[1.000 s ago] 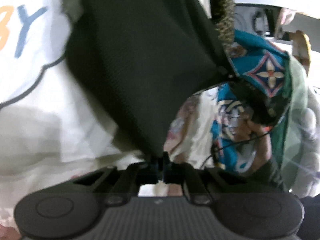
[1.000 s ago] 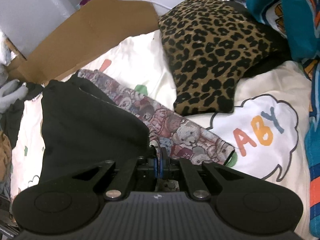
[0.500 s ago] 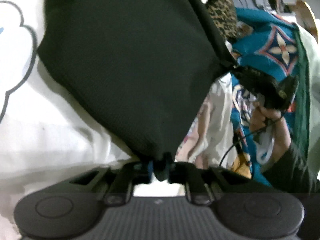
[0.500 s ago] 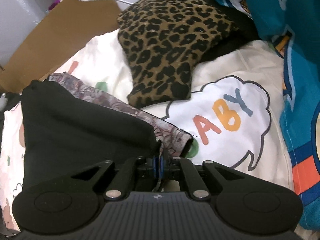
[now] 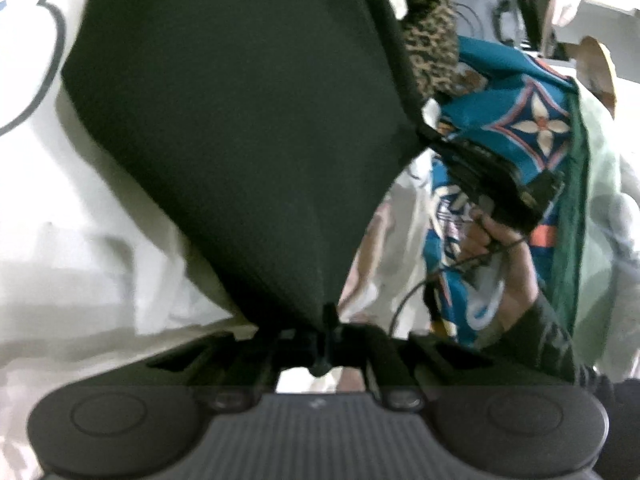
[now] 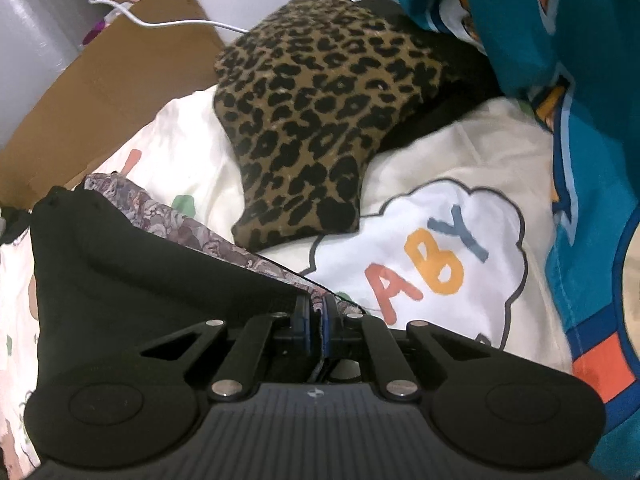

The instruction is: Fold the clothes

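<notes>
Both tools are clamped tight here. The left gripper has its jaws pressed together on a corner of the black knit garment, which stretches taut up and away from it like a sail. The right gripper is pinching another edge of that same black garment, blue pads closed with only a thin fold of fabric between them.

The cloth hangs spread between the two tools, just above a cream bedsheet printed with a cloud and coloured letters.

The left wrist view gives us the other tool from outside: the right gripper biting the garment's far corner, with the person's hand and a dark sleeve behind it (a thin cable trails down there too).

The right wrist view offers what the left cannot: a leopard-print cushion-like piece lying on the sheet, a patterned grey-pink cloth tucked under the black garment, a brown cardboard box with a white cable over it, and a teal patterned textile at right.
</notes>
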The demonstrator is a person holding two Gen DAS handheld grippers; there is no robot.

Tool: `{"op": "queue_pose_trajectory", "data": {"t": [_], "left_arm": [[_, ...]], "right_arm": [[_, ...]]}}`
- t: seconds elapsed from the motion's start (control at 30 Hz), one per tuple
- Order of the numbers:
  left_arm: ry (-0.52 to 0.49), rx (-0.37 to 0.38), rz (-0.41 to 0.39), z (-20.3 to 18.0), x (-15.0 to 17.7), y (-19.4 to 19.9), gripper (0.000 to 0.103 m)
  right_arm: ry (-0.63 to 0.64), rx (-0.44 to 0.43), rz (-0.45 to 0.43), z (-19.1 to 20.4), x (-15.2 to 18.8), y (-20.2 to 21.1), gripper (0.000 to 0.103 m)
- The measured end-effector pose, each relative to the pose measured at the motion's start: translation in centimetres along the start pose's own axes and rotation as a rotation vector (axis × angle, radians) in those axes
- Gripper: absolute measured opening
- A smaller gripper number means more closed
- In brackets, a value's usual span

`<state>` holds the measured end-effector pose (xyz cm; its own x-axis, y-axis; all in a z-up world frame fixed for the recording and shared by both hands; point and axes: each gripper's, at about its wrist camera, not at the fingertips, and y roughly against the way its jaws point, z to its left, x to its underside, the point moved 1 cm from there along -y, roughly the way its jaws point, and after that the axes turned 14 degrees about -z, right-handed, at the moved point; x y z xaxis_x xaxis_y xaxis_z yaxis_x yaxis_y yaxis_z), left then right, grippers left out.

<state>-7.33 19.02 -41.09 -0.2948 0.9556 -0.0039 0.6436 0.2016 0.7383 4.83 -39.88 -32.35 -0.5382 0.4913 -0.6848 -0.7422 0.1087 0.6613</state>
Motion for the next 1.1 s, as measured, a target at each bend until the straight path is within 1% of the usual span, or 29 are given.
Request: {"op": "queue_pose_trajectory", "data": {"t": [0.13, 0.23, 0.33, 0.43, 0.6, 0.67, 0.73, 0.83, 0.87, 0.9, 0.93, 0.97, 1.0, 1.03, 1.07, 1.1], "left_arm": [[-0.037, -0.020, 0.008, 0.0, 0.0, -0.3, 0.003], [-0.067, -0.005, 0.021, -0.3, 0.2, -0.1, 0.003], [-0.081, -0.009, 0.025, -0.4, 0.2, -0.1, 0.003], [-0.088, -0.056, 0.025, 0.2, 0.3, -0.7, 0.003], [-0.088, -0.064, 0.033, 1.0, 1.2, -1.0, 0.003], [-0.106, -0.070, 0.033, 0.9, 1.3, -0.8, 0.003], [-0.125, -0.079, 0.035, 0.6, 1.3, -0.7, 0.003], [-0.133, -0.110, 0.040, 0.5, 1.0, -0.8, 0.004], [-0.133, -0.115, 0.049, 0.4, 0.9, -0.9, 0.006], [-0.134, -0.123, 0.057, 0.2, 0.6, -1.0, 0.009], [-0.132, -0.130, 0.065, 0.0, 0.5, -1.0, 0.019], [-0.127, -0.133, 0.076, -0.2, 0.3, -0.8, 0.031], [-0.128, -0.133, 0.080, -0.4, 0.1, -0.5, 0.039], [-0.130, -0.133, 0.084, -0.6, -0.1, -0.2, 0.053], [-0.138, -0.137, 0.088, -0.9, -0.3, 0.2, 0.059], [-0.148, -0.147, 0.093, -1.2, -0.5, 0.6, 0.059]], "right_arm": [[0.006, 0.012, -0.005, -0.2, -0.2, -0.1, 0.003], [0.019, 0.040, -0.004, -0.4, -0.3, -0.1, 0.003], [0.026, 0.060, -0.004, -0.5, -0.2, -0.1, 0.003], [0.034, 0.070, 0.010, -0.5, 0.1, -0.7, 0.003], [0.055, 0.095, 0.015, -0.6, 0.4, -1.2, 0.003], [0.058, 0.115, 0.012, -0.4, 0.3, -1.1, 0.003], [0.070, 0.137, 0.013, -0.1, 0.4, -0.9, 0.003], [0.051, 0.157, 0.036, -0.5, 0.8, -1.3, 0.005], [0.037, 0.163, 0.043, -0.7, 0.7, -1.4, 0.006], [0.021, 0.167, 0.047, -1.0, 0.6, -1.5, 0.010], [0.007, 0.169, 0.044, -1.1, 0.5, -1.4, 0.016], [-0.004, 0.171, 0.033, -1.2, 0.3, -1.2, 0.020], [-0.009, 0.174, 0.019, -1.3, 0.2, -0.9, 0.033], [-0.004, 0.180, -0.001, -1.3, 0.0, -0.5, 0.040], [0.001, 0.185, -0.018, -1.2, -0.2, -0.1, 0.042], [0.008, 0.188, -0.034, -1.2, -0.3, 0.2, 0.045]]}}
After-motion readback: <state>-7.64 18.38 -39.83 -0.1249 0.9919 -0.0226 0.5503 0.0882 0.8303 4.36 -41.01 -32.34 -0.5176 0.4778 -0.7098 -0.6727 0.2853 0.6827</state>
